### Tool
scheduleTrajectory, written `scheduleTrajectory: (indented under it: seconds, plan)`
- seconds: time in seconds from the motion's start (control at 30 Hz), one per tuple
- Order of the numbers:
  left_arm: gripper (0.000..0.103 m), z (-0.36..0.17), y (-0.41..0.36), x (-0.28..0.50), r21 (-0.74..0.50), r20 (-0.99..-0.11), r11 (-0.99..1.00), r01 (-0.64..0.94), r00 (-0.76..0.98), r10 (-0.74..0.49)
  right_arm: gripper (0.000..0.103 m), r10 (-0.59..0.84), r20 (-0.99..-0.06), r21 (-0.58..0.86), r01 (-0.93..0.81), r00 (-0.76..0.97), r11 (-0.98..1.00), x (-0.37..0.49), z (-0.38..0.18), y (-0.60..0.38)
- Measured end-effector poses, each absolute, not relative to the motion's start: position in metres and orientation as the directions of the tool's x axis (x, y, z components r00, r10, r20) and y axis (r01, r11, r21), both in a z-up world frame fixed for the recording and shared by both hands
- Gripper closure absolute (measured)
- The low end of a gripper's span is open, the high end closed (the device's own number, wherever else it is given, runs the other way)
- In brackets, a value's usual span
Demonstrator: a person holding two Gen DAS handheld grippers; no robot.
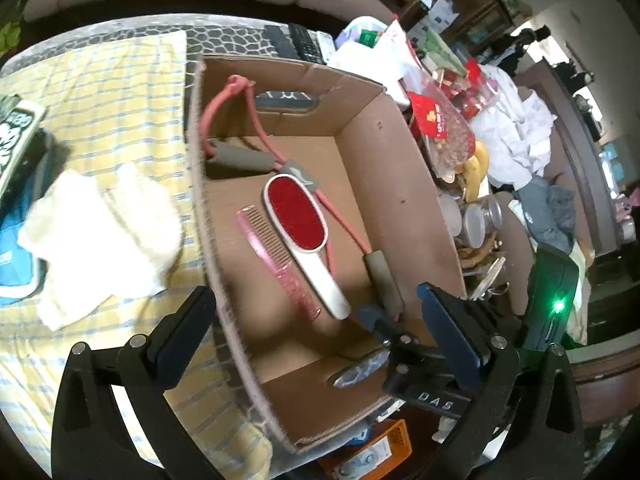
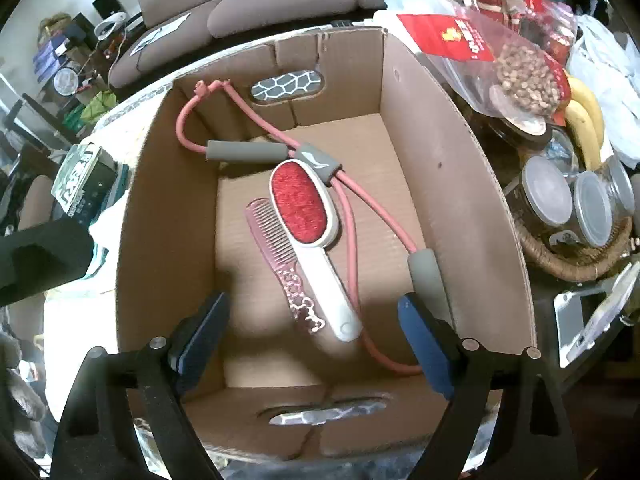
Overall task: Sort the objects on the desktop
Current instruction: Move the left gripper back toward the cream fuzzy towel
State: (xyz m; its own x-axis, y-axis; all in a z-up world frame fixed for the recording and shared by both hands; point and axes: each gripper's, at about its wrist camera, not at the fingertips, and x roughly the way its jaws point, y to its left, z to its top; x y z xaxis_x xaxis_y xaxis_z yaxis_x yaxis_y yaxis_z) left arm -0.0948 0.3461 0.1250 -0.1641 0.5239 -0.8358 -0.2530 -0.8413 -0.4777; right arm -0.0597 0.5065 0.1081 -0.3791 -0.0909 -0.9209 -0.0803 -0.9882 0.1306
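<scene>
box (image 2: 460, 184) of brown card sits under both tongs, and the things to sort lie flat on its floor. right tongs (image 2: 316, 344) hang over the near end of the box, jaws wide apart with nothing between the blue pads. just ahead of them lies the brush (image 2: 308, 232), red pad far, white handle near. comb (image 2: 276, 256), pink, lies touching the brush on the left pad's side. pink band (image 2: 352, 248) with grey grips runs under the brush; one grip leans just by the right pad, and the far loop hooks over the back wall. left tongs (image 1: 320, 320) hang over the box's near wall, jaws wide apart and holding nothing, one pad outside the box above the yellow cloth (image 1: 104, 100). white rag (image 1: 104, 232) lies on that cloth, ahead of that pad. bananas (image 2: 584, 120) and jars (image 2: 568, 204) sit outside the box, beyond the right tongs' right pad.
</scene>
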Motion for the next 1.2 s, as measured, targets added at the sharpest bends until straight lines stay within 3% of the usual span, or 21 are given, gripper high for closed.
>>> scheduleTrajectory:
  seconds: [0.33,0.73,1.2]
  plan:
    - [0.000,0.139,0.301,-0.063,-0.448,-0.841,-0.854,-0.266,-0.197,0.503,0.007,-0.054,-0.905,0.096,-0.078,-0.422,-0.992,-0.032,0.131,0.476]
    - [0.000,0.155,0.218,-0.034,-0.409,-0.846,-0.866,-0.288,-0.236,0.478,0.006,-0.070,-0.877,0.088,-0.016,-0.476,-0.996,-0.009,0.167,0.410]
    - [0.000,0.125,0.031,-0.055,-0.360,-0.875,-0.930,-0.071,-0.321,0.363,0.006,-0.144,-0.873,0.090,0.137,-0.467,-0.986,-0.038,0.153,0.280]
